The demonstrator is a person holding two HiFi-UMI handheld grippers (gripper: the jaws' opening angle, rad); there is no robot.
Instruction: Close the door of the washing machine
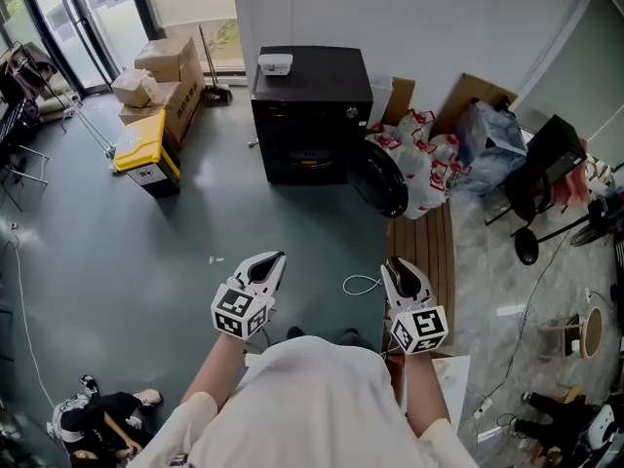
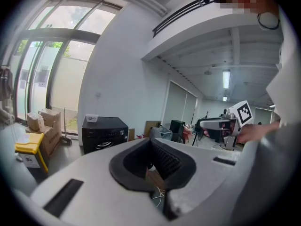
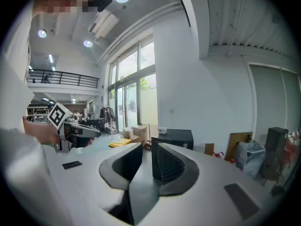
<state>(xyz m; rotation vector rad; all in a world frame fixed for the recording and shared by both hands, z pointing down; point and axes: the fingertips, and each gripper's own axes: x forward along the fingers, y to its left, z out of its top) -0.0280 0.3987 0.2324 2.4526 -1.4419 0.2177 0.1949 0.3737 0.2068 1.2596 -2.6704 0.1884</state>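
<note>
The black washing machine [image 1: 312, 115] stands against the far wall, several steps ahead of me. Its round door [image 1: 380, 178] hangs open to the right of the front. My left gripper [image 1: 268, 266] is held low in front of me, its fingertips together and nothing between them. My right gripper [image 1: 402, 273] is level beside it, jaws apart and empty. The left gripper view looks past its jaws [image 2: 150, 142] to the machine [image 2: 104, 131]. In the right gripper view the parted jaws [image 3: 146, 147] frame the machine [image 3: 175, 138]. Both grippers are far from the door.
A small white box [image 1: 275, 63] lies on the machine's top. A yellow bin [image 1: 146, 149] and cardboard boxes [image 1: 171, 76] stand at the left. Red-and-white bags [image 1: 424, 154], a black chair [image 1: 541, 178] and a wooden strip [image 1: 434, 252] crowd the right. A white cable [image 1: 361, 284] loops on the floor.
</note>
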